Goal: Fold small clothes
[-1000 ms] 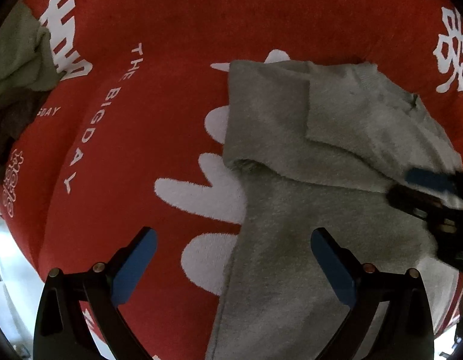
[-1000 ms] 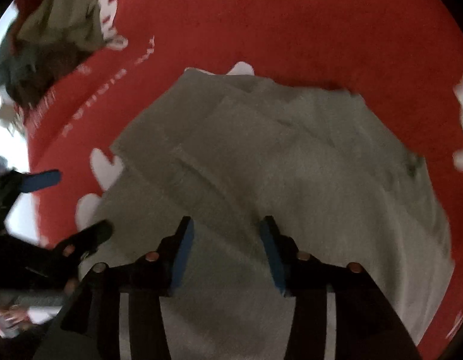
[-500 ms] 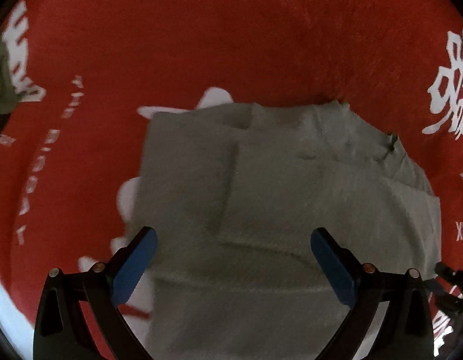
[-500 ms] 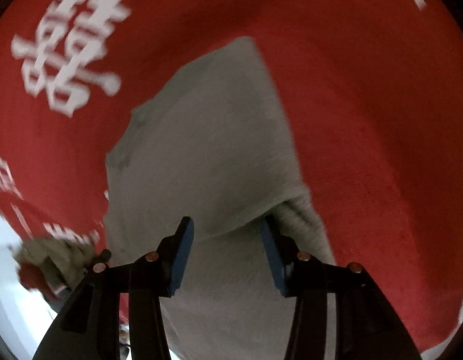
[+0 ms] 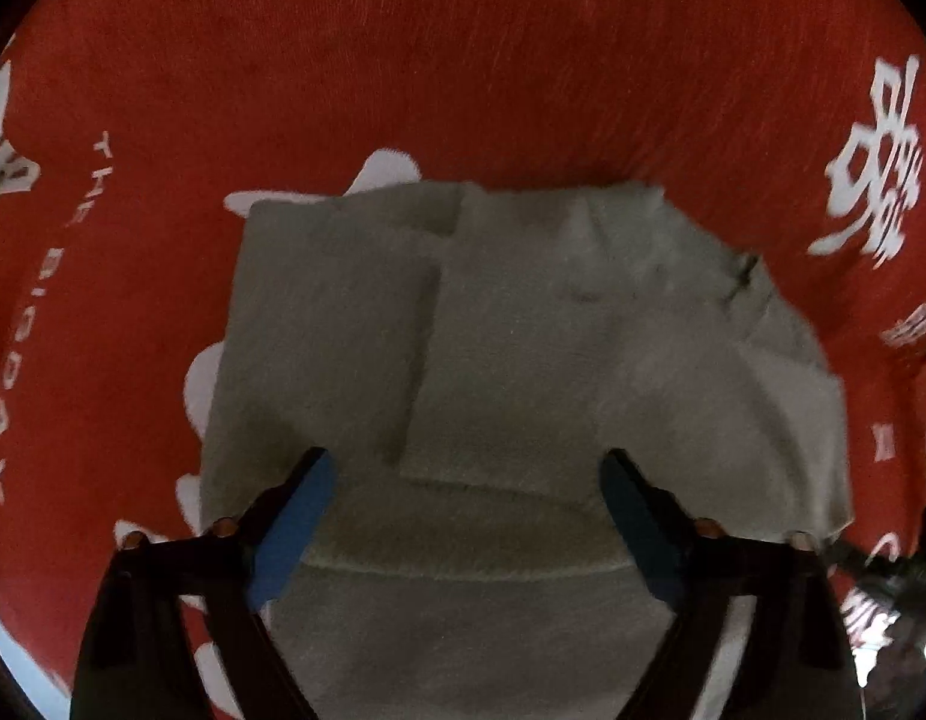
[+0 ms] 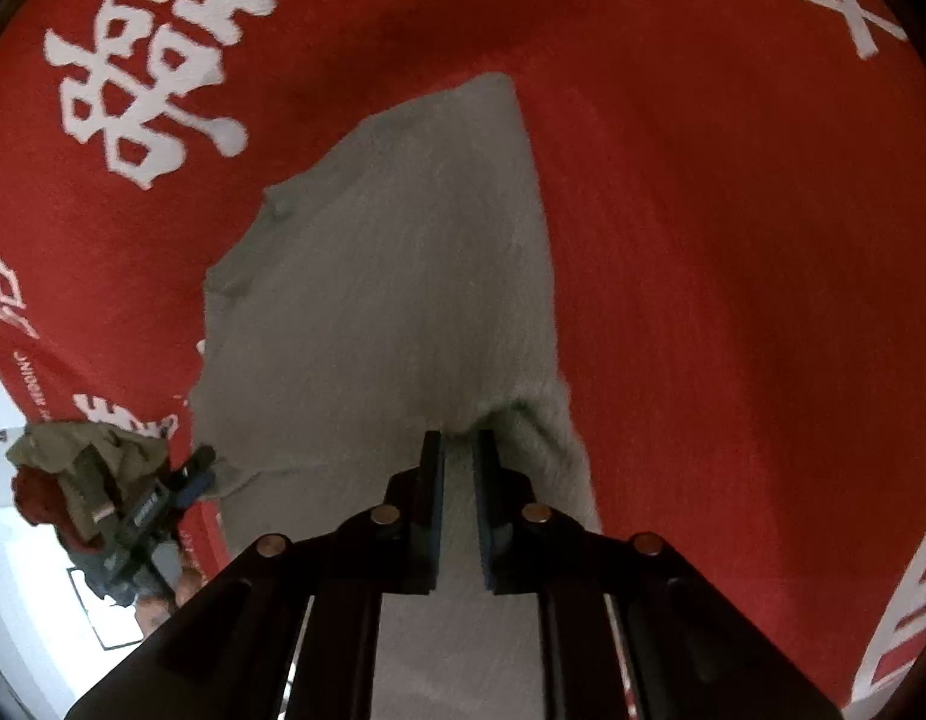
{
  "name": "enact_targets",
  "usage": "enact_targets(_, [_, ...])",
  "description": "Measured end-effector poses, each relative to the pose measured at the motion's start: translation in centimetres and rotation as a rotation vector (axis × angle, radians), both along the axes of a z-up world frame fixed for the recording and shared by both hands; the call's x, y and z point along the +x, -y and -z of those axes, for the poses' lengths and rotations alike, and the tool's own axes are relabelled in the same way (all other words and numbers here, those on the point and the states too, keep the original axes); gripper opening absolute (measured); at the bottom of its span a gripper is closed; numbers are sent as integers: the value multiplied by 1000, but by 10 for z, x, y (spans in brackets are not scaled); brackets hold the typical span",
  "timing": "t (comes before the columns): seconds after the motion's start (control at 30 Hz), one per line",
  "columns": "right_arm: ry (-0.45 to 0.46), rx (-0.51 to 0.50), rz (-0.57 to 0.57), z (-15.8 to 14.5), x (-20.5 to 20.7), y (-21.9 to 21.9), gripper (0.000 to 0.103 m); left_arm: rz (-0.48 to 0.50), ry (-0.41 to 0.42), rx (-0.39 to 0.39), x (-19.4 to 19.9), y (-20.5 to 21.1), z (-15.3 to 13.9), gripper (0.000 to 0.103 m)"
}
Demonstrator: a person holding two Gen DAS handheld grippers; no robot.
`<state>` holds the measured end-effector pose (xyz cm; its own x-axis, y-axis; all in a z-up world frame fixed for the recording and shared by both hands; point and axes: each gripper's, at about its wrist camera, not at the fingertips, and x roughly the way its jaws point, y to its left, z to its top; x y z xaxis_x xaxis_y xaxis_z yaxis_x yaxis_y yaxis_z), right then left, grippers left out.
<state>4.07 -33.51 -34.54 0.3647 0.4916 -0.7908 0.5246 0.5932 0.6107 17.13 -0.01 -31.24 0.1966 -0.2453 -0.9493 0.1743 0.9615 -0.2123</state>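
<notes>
1. Here your right gripper (image 6: 458, 450) has just closed: its jaws are pinched on a ridge of the grey garment (image 5: 523, 360) at that side's edge, with a puckered fold bunched just right of the pads.
2. Your left gripper (image 5: 466, 474) has its jaws wide but has just been narrowing them; the pads stand over the near folded band of the garment and do not press it, and whether the tips touch the cloth I cannot tell.
3. The garment lies part-folded on the red cloth (image 5: 463, 60), layered panels showing, the far edge fairly straight, the right edge ragged and stepped.
4. In the right wrist view the garment tapers to a far corner, with a long clean edge running down toward your pinch.
5. Beyond the far edge the red cloth is bare apart from white lettering (image 6: 156, 60), as is the stretch right of your right gripper.
6. A heap of other clothes (image 6: 84, 450) sits at the cloth's left margin, just behind your left gripper.
</notes>
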Motion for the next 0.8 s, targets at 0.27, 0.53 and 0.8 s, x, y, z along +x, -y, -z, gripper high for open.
enact_targets(0.27, [40,17,-59,-18,-2,-27,13,38,-75,-98,-2,-3,0,17])
enact_targets(0.53, [69,0,-125,-32,10,-49,13,89,-46,-23,-20,-9,4,16])
enact_targets(0.8, [38,-39,-169,-27,13,-66,13,32,46,141,-31,-6,-14,75])
